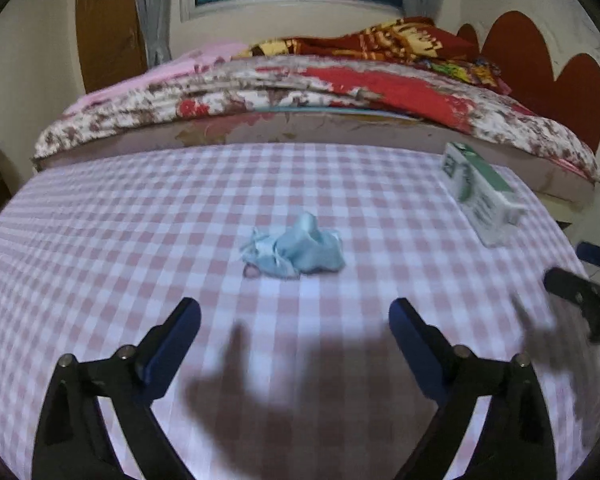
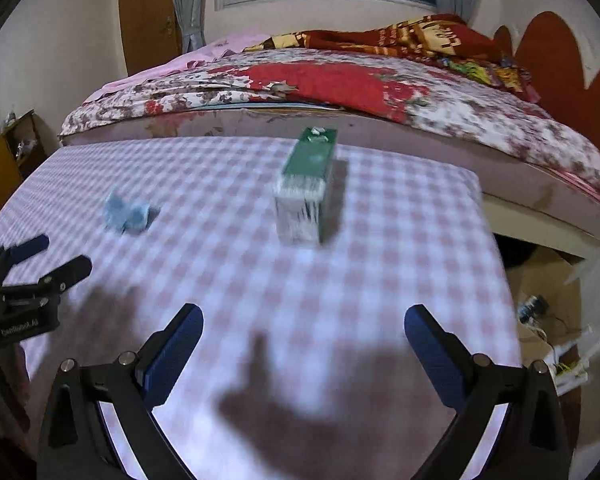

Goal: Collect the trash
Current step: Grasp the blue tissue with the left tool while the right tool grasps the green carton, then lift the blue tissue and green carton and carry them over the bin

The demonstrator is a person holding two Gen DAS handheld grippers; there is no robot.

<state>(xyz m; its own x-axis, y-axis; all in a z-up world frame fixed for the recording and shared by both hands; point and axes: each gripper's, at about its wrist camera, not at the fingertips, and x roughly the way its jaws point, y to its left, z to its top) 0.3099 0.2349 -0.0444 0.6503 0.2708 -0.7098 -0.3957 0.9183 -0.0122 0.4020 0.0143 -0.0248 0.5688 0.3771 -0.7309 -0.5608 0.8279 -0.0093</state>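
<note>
The crumpled blue mask [image 1: 294, 250] lay near the middle of the checked tablecloth [image 1: 100, 240], a soft, flattened wad of pale pleated fabric with a thin ear loop trailing off its left side, and the left gripper [image 1: 294, 312] hovered just short of it with its blue-padded jaws spread wide and nothing between them. The likeliest trouble here was, in my judgement, a closing that pinched the tablecloth along with the thin fabric, or that caught only the loose loop and left the rest dangling. Well apart to the right, toward the far edge of the table, lay the green and white carton [image 2: 306, 188], on its side with its open end toward the bed [image 2: 340, 80]; the right gripper [image 2: 303, 320] faced it, jaws likewise wide and empty. A light carton like that could probably slide or spin away under a one-sided touch, and it sat near enough the far edge to be pushed off. Both views were smeared with blur, so the print on the carton could not be read, and no bin showed in either view.
</note>
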